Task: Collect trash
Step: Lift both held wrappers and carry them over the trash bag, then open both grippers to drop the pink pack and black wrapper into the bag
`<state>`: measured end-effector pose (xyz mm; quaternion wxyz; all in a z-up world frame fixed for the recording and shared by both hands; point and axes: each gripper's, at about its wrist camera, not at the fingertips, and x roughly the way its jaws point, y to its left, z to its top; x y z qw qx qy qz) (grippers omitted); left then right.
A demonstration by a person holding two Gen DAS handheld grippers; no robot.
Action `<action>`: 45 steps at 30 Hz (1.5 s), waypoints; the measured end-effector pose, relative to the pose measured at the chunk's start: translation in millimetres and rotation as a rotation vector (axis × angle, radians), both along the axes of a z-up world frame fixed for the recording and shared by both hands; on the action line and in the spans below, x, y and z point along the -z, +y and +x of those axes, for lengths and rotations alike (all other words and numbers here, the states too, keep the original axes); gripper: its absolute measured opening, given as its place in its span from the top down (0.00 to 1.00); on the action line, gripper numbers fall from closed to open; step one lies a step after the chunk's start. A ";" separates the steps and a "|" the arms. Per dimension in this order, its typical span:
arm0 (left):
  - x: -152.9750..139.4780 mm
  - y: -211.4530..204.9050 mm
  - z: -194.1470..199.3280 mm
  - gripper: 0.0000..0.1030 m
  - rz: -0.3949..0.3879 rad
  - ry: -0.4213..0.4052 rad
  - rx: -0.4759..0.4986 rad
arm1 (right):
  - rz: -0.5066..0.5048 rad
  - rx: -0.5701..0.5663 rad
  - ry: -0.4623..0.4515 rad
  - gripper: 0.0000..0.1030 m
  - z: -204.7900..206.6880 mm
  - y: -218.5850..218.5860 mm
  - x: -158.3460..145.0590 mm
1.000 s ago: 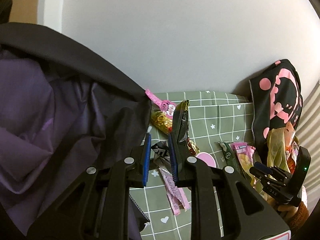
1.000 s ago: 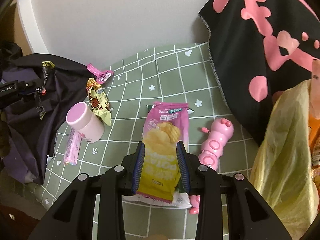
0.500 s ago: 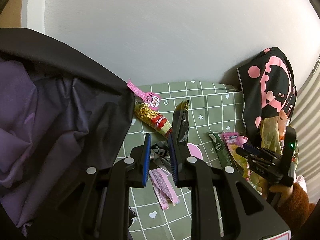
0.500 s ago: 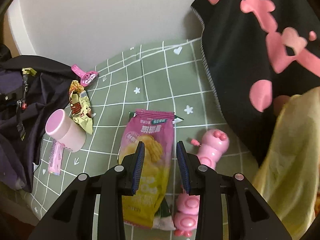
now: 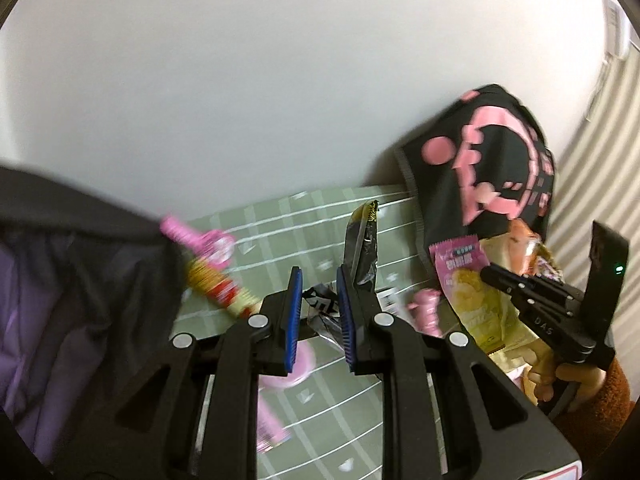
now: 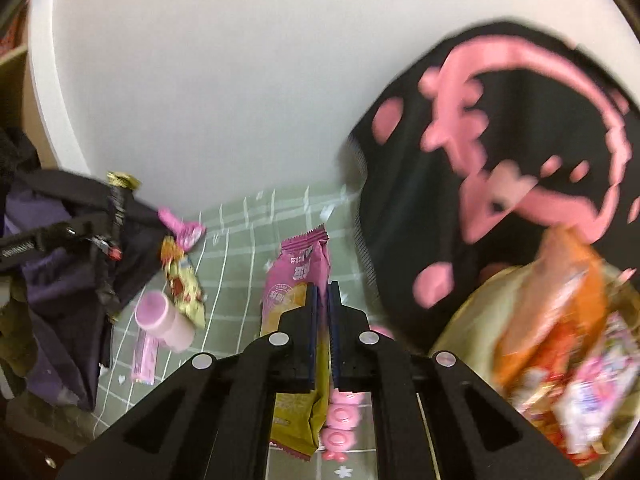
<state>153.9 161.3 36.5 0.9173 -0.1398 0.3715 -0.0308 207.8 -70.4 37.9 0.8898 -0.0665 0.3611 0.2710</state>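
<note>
- Chip bag (image 6: 294, 320) is pinched near its middle by the right gripper (image 6: 322, 332); the jaws are closing, nearly together, with the foil between them. It hangs clear of the green cloth (image 6: 240, 248), its top end toward the far wall.
- Left gripper (image 5: 318, 312) is set narrow on a black wrapper (image 5: 362, 248), which stands up along the right pad.
- Step judged: the bag is to be carried to the trash bag (image 6: 560, 340) at right. The pinch should be kept firm, since foil slips; the bag should be brought over the opening before release, clear of the black-and-pink fabric (image 6: 500, 140).
- Right view only: trash bag contents, pink cup (image 6: 160, 318), pink toy (image 6: 340, 420) beneath the held bag.
- Left view only: hand (image 5: 560, 380) on the right gripper, the bag's printed face, the black wrapper's grip.
</note>
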 end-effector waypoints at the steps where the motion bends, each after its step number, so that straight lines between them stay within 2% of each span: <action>1: -3.3 -5.7 4.3 0.84 0.001 -0.007 0.016 | 0.002 0.010 -0.019 0.93 -0.8 -4.3 -7.9; 7: -34.9 -67.7 37.8 0.83 0.006 -0.094 0.193 | -0.024 0.150 -0.161 0.93 -11.4 -50.4 -59.4; 11: -50.3 -113.3 53.7 0.83 0.009 -0.137 0.313 | -0.039 0.255 -0.216 0.93 -19.4 -92.7 -81.4; 19: -58.7 -209.4 71.3 0.83 0.018 -0.170 0.527 | -0.063 0.463 -0.235 0.93 -38.3 -169.6 -86.9; 28: -38.8 -283.8 89.9 0.83 0.029 -0.120 0.672 | -0.063 0.601 -0.214 0.93 -49.8 -226.4 -76.9; 32: -25.4 -299.5 103.4 0.83 0.008 -0.086 0.698 | -0.053 0.631 -0.207 0.93 -49.4 -241.4 -73.7; 36: -0.6 -310.1 124.1 0.83 -0.030 -0.007 0.690 | -0.047 0.636 -0.199 0.93 -45.8 -250.3 -70.6; 43: 46.9 -339.3 145.2 0.83 0.068 0.096 0.684 | -0.034 0.639 -0.184 0.93 -42.3 -261.8 -62.6; 45: 52.5 -346.3 148.3 0.83 0.095 0.096 0.682 | -0.033 0.640 -0.178 0.93 -41.6 -264.3 -59.3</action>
